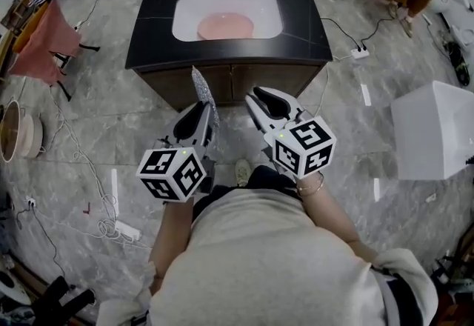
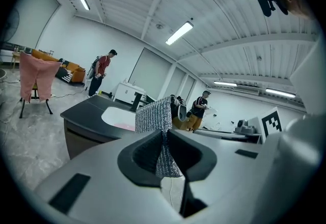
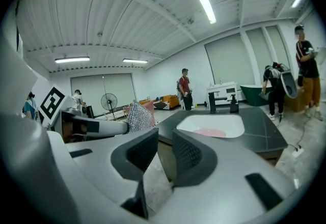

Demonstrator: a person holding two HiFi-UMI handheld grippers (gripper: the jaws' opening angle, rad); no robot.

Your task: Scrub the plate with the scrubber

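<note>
My left gripper (image 1: 200,113) clamps the silvery mesh scrubber (image 1: 201,87), which stands upright. The right gripper (image 1: 265,98) gapes, empty. At twelve o'clock the round pink plate (image 1: 225,25) lies in the white sink (image 1: 185,17), with the black counter (image 1: 148,35) between us.

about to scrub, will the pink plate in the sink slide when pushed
The pink round plate lies flat in the smooth white sink basin, so a sideways push would probably slide it. It looks rigid and shallow, so it is likely hard to pinch from above. Whether it is wet can't be told.
</note>
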